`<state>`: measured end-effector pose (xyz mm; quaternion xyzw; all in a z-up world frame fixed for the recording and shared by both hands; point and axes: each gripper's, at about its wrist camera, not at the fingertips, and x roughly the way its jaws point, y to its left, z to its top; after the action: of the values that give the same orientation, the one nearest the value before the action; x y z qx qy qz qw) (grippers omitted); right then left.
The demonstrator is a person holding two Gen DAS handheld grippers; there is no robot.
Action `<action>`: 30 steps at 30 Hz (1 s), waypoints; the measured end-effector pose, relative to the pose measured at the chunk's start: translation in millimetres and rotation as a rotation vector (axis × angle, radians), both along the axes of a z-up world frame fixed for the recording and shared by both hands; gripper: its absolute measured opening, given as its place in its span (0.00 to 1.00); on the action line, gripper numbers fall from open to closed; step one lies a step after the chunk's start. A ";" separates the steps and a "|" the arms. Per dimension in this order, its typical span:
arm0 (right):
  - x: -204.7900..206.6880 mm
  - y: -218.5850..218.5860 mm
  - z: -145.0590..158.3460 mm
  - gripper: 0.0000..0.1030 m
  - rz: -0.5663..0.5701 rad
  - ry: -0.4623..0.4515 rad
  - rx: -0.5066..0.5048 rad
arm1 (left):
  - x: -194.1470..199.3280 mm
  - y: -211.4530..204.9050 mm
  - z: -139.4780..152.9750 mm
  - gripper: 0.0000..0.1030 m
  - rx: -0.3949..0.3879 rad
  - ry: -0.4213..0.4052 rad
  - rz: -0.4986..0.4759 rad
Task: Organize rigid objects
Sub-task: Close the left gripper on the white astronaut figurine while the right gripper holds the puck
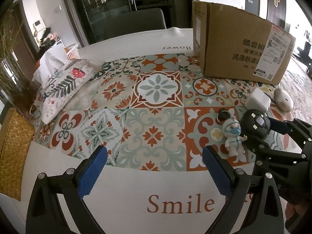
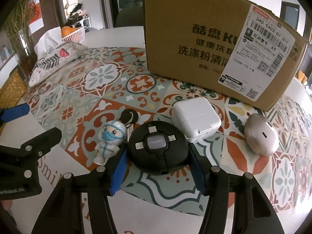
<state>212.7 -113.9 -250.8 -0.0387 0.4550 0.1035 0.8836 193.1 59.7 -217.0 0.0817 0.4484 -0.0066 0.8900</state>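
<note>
White table (image 1: 58, 167) under a patterned tile mat (image 1: 156, 101), in a room with dark glass cabinets; cardboard box (image 2: 204, 44) at the far side, tissue pouch (image 1: 64, 85) at left; right gripper (image 2: 158, 167) closed on the black round cable hub (image 2: 156, 146), touching the masked figurine (image 2: 109, 142) and white charger (image 2: 195, 119), oval case (image 2: 261, 134) near; left gripper (image 1: 155, 167) wide open, holding nothing

Soft daylight enters from windows behind, blown out white at the top. Shadows are faint, focus is sharp centrally, and fisheye bending darkens the corners.
</note>
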 end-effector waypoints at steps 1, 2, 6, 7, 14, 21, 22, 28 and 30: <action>-0.7 -0.5 0.1 0.57 0.000 0.000 0.002 | -0.3 -1.4 0.2 0.97 0.002 -0.002 -0.004; -2.0 -1.9 0.3 0.57 -0.002 0.000 0.005 | -0.6 -3.1 0.7 0.97 0.005 -0.003 -0.009; -7.5 -8.1 2.7 0.57 -0.013 0.006 0.017 | -2.7 -12.0 4.8 0.97 0.005 -0.015 -0.034; -9.1 -10.1 3.7 0.57 -0.016 0.007 0.019 | -3.5 -14.3 6.7 0.97 0.002 -0.021 -0.040; -25.5 -30.2 24.2 0.57 -0.059 -0.030 0.017 | -4.5 -36.6 18.6 0.93 -0.044 -0.043 -0.083; -33.1 -56.7 38.1 0.57 -0.105 -0.077 -0.006 | 5.3 -64.1 15.0 0.75 -0.085 -0.015 -0.112; -32.7 -59.7 38.1 0.57 -0.109 -0.076 -0.006 | 7.2 -67.1 13.5 0.73 -0.091 -0.007 -0.112; -27.5 -75.8 33.4 0.57 -0.145 -0.066 0.019 | 21.7 -78.0 3.0 0.55 -0.110 0.059 -0.115; -24.5 -77.1 31.1 0.57 -0.153 -0.062 0.031 | 25.7 -79.0 -0.8 0.48 -0.116 0.082 -0.109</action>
<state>188.2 -191.0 -219.7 0.0068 0.4274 0.0415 0.9031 218.8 -19.3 -217.8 0.0539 0.4784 -0.0845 0.8724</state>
